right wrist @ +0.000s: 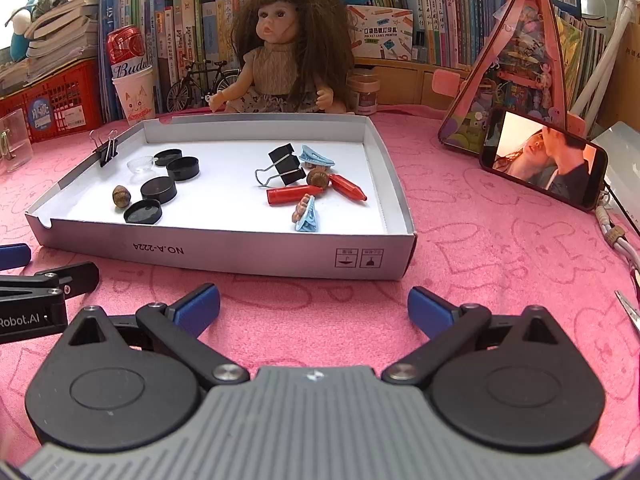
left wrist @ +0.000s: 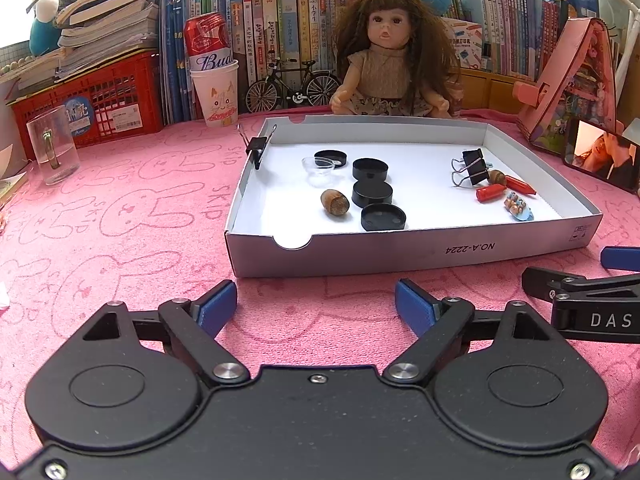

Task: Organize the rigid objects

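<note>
Starting nearest the cameras, the left tool and the right tool are held side by side above the pink surface, just short of the near wall of the white box lid. Both tools are spread wide, the blue pads well apart; nothing is held between them and nothing is touched.

Inside the lid, two loose groups are seen. On the left lie four black caps, a clear plastic piece and one brown nut. On the right lie a black binder clip, two red crayon-like pieces, two blue hair clips and a second nut. A further binder clip is clamped on the lid's left wall.

The sorting is judged partly done at most: like items are gathered roughly, but the nuts are split between the groups and the right group is tangled together. No pick is yet begun.

Behind the lid, a doll and shelved books are set; these are not taken as part of the task.
</note>
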Demonstrator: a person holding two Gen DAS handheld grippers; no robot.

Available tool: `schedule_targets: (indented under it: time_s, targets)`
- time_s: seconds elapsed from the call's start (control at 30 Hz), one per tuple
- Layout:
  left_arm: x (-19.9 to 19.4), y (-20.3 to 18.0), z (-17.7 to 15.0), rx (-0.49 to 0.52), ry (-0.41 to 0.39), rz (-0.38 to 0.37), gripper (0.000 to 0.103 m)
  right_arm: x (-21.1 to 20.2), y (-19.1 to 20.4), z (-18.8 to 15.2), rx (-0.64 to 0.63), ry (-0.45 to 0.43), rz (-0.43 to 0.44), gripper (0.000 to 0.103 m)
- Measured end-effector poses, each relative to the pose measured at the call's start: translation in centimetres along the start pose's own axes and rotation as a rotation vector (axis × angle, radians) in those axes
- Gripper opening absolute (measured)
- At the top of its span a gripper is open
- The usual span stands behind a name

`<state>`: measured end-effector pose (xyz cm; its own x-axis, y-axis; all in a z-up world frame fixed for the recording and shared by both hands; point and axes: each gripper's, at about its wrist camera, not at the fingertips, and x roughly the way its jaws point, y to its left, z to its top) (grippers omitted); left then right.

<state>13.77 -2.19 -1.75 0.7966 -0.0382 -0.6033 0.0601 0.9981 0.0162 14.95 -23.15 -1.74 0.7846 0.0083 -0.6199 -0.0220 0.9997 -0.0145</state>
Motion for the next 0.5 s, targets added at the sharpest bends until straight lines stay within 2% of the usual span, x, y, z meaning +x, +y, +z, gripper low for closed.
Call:
schedule_targets:
  time_s: [0.5]
  targets:
    - [0.2, 0.24, 0.0, -0.014, 0.007, -0.006, 0.09, 0.19, 0.0, 0.04, -0.003, 0.008, 0.001, 0.103]
